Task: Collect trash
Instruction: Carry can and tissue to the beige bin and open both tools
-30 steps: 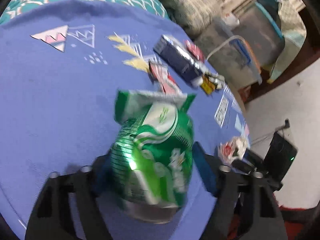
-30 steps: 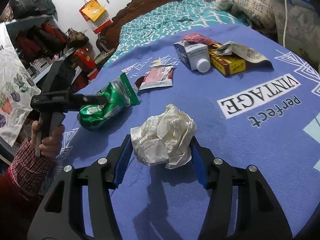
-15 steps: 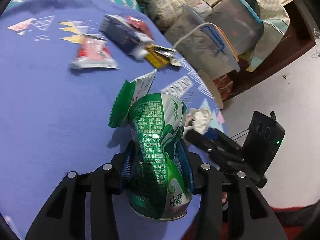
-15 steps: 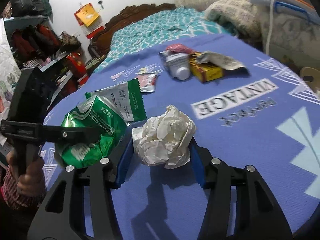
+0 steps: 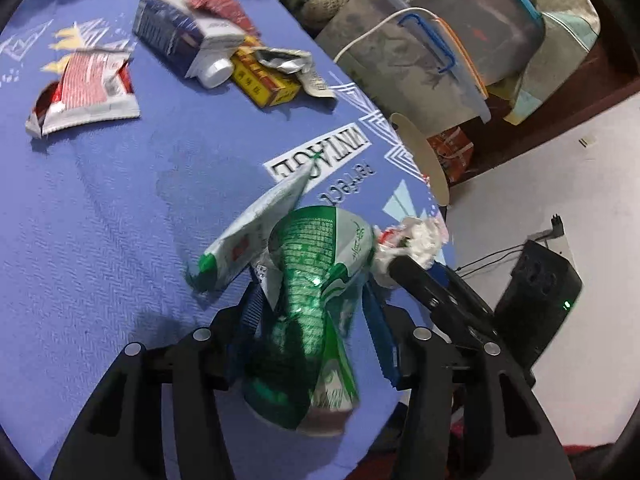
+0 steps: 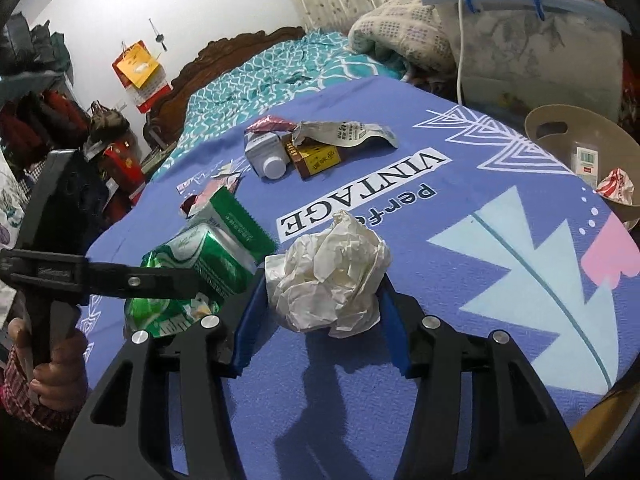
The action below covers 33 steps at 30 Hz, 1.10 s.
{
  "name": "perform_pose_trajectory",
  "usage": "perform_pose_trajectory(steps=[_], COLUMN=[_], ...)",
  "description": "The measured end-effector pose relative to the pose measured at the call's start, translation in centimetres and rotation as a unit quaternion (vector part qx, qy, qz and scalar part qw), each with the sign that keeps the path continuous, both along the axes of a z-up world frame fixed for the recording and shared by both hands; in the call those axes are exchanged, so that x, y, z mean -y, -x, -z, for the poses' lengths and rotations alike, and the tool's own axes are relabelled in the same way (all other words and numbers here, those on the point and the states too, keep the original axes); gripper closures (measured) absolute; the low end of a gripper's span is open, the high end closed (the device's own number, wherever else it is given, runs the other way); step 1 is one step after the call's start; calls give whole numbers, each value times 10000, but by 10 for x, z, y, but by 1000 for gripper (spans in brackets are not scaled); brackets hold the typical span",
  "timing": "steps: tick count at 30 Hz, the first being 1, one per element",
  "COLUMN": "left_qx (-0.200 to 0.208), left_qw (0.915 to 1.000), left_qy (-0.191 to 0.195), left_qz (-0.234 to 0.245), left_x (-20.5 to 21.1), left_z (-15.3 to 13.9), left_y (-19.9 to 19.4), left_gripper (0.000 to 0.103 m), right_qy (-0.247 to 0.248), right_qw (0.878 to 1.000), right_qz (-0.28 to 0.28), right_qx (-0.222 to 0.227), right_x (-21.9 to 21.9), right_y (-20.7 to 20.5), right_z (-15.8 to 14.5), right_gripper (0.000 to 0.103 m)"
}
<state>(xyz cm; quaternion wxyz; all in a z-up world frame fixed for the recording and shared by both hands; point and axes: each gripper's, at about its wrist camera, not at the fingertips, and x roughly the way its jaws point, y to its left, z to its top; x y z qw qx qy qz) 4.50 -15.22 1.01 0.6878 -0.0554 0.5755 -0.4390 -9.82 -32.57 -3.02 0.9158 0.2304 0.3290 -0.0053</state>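
The bin (image 6: 592,128) stands just off the far right edge of the tabletop (image 6: 440,184), its rim about level with the cloth, and some scraps already lie inside. Everything in hand has to travel to it.

The right tool (image 6: 324,284) is the nearer one. Its jaws are about half open, clamped on a crumpled paper ball (image 6: 332,276), and it points ahead with the bin forward and to its right, across bare cloth. My judgement is that it should swing right and tip over the rim.

The left tool (image 5: 310,292) is on the far side of the right tool from the bin. It grips a crushed green can (image 5: 316,280) with a green and white wrapper (image 5: 256,224) caught alongside. The can's long axis runs along the fingers, open end forward. The jaws have just been opening a little with the can between them; the pads look to be on it, and it hangs clear of the cloth. The grip may be loose, so the wrapper could slip out on the way.

Further from the bin, toward the bed (image 6: 260,76), lie a carton (image 5: 180,36), a yellow box (image 5: 264,84) and a red packet (image 5: 88,92), all untouched. Lidded storage boxes (image 6: 540,52) stand behind the bin and pale floor (image 5: 560,184) lies beside it.
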Motion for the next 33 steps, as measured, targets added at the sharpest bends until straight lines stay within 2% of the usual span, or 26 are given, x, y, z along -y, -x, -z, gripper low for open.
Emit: perform_pose_trajectory(steps=[2, 4, 7, 9, 13, 16, 22, 27, 33], left_qx=[207, 388, 648, 803, 1342, 1619, 1675, 1387, 1461], left_qw=[9997, 9991, 9968, 9948, 9882, 9844, 9835, 9872, 9825], left_qy=[-91, -178, -463, -621, -717, -640, -446, -311, -347], left_qz=[-13, -33, 18, 108, 177, 252, 512, 725, 1104], left_x=[-1, -4, 0, 7, 15, 24, 63, 115, 209], left_z=[-8, -13, -11, -8, -15, -26, -37, -34, -32], left_y=[9, 16, 27, 37, 49, 54, 41, 16, -3], left_gripper=[43, 41, 42, 50, 53, 55, 57, 59, 60], right_qy=[-70, -138, -190, -197, -133, -149, -176, -97, -312], right_qw=[10000, 9999, 9997, 9995, 9996, 9997, 9982, 9950, 9893], right_qz=[-12, -52, -159, -222, -188, -30, 452, 948, 1420], right_qx=[11, 37, 71, 89, 148, 210, 362, 305, 89], right_x=[0, -2, -7, -11, -11, -1, 31, 73, 143], right_y=[0, 1, 0, 0, 5, 13, 25, 26, 27], right_z=[1, 3, 5, 5, 3, 2, -1, 3, 11], right_gripper=[49, 49, 48, 48, 48, 48, 49, 49, 49])
